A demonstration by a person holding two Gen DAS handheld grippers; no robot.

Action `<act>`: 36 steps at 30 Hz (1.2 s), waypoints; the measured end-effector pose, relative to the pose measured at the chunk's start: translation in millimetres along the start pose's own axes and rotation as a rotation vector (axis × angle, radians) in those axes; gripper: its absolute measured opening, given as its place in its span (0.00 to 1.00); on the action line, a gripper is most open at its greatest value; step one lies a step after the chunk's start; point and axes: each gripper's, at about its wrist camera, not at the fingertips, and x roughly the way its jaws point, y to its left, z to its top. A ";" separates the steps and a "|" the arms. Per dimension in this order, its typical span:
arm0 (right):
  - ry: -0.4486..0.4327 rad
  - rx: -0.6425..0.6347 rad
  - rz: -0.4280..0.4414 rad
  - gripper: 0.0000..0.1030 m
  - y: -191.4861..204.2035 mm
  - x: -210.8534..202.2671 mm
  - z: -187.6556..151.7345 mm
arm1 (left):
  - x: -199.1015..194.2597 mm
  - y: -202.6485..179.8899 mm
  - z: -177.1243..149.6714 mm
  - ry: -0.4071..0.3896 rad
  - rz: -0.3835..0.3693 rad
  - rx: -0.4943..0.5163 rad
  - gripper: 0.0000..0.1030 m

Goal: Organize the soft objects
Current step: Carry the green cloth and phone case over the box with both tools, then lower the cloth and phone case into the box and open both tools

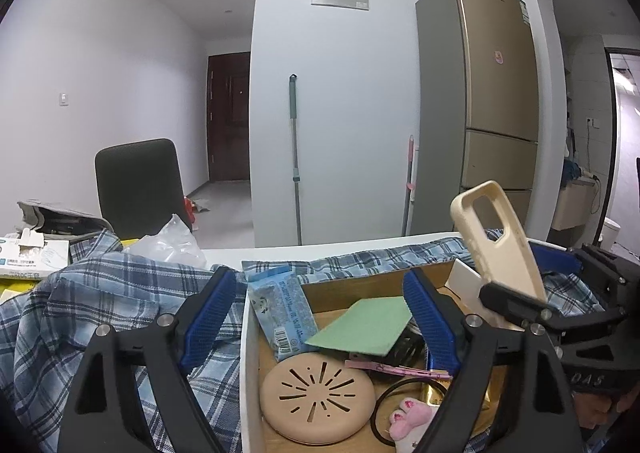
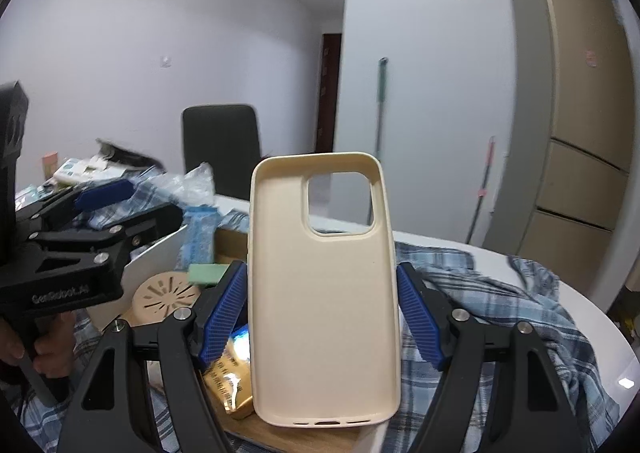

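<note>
R gripper [image 2: 322, 305] grips a beige phone case [image 2: 322, 293] upright betw its blue pads [image 2: 224, 313], camera cutout at top, held above the box [image 1: 250, 333]. L gripper [image 1: 320, 317] stands wide w/ nothing betw its fingers, straddling the box's white wall; inside lie a blue pack [image 1: 286, 313], green card [image 1: 360, 327], round tan disc [image 1: 316, 399], pink clip [image 1: 396, 369] & pink plush [image 1: 408, 419]. Plaid shirt [image 1: 100, 313] is spread around the box on the table [image 2: 600, 317].

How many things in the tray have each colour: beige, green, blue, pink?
Beige: 1, round vented disc
Green: 1, flat sheet
Blue: 1, tissue pack
Pink: 2, hair clip, plush toy
Total: 5
</note>
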 end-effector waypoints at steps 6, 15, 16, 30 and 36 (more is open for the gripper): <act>-0.016 -0.046 0.027 0.85 9.6 -3.3 -0.6 | -3.5 0.1 -0.2 -0.015 0.008 0.001 0.85; -0.016 -0.027 0.015 0.85 5.3 -3.8 -0.7 | -5.0 -0.8 0.1 -0.017 0.013 0.003 0.85; -0.018 -0.026 0.013 0.85 5.2 -4.1 -0.8 | -6.4 -0.8 -0.1 -0.024 0.020 0.003 0.85; 0.069 0.010 -0.037 0.88 2.6 -0.6 8.0 | 0.4 -0.2 10.9 0.079 -0.002 -0.027 0.85; 0.103 0.004 -0.046 0.88 10.6 -26.5 32.3 | -26.7 -3.7 46.2 0.117 0.008 -0.025 0.85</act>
